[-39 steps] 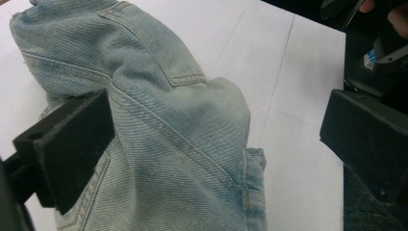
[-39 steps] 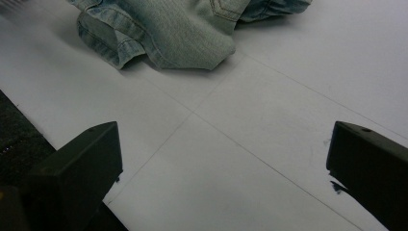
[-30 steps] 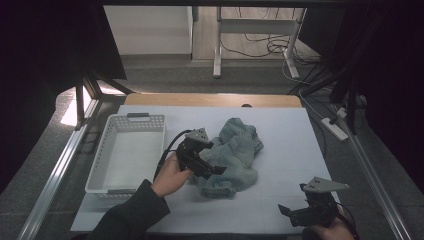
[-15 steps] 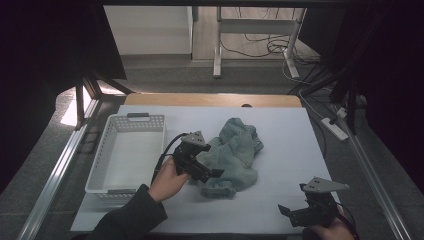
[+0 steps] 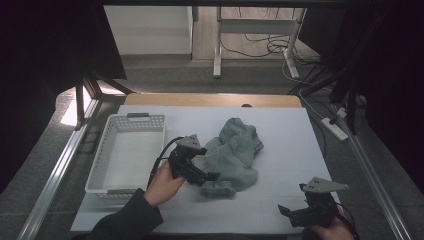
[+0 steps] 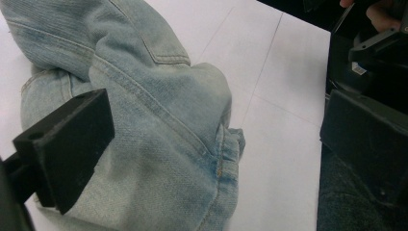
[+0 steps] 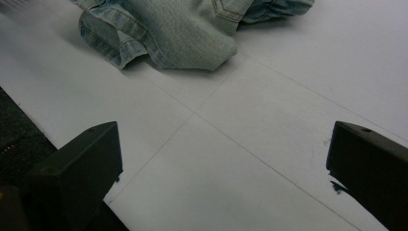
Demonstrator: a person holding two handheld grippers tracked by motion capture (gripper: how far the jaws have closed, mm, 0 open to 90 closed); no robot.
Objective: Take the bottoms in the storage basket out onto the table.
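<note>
The left gripper (image 5: 207,177) sits at the near left edge of the crumpled jeans (image 5: 235,155), held by the person's left hand (image 5: 162,182), whose dark sleeve (image 5: 125,222) comes in from the near edge of the table. In the left gripper view one black jaw rises at the left, pressed against the pale denim (image 6: 159,134), and the other stands far over at the right, so the jaws are spread wide with a fold of cloth and a seam lying between them (nothing is pinched). A grey three-cornered plate (image 5: 190,142) tops this gripper, and its cable loops back toward the hand.

The jeans lie in a loose heap in the middle of the white table (image 5: 280,130), just right of a white perforated basket (image 5: 127,150) that stands at the left side. The basket's bottom is bare.

The right gripper (image 5: 300,212) is at the near right corner, well apart from the jeans, with the person's right hand (image 5: 330,231) behind it. In the right gripper view its two jaws are wide apart and hold nothing; between them shows bare white tabletop crossed by thin lines, and the near edge of the jeans (image 7: 178,33) lies farther off at the top.

Beyond the table's far edge is a grey floor with cables (image 5: 260,47) and the legs of a metal frame (image 5: 217,40).
</note>
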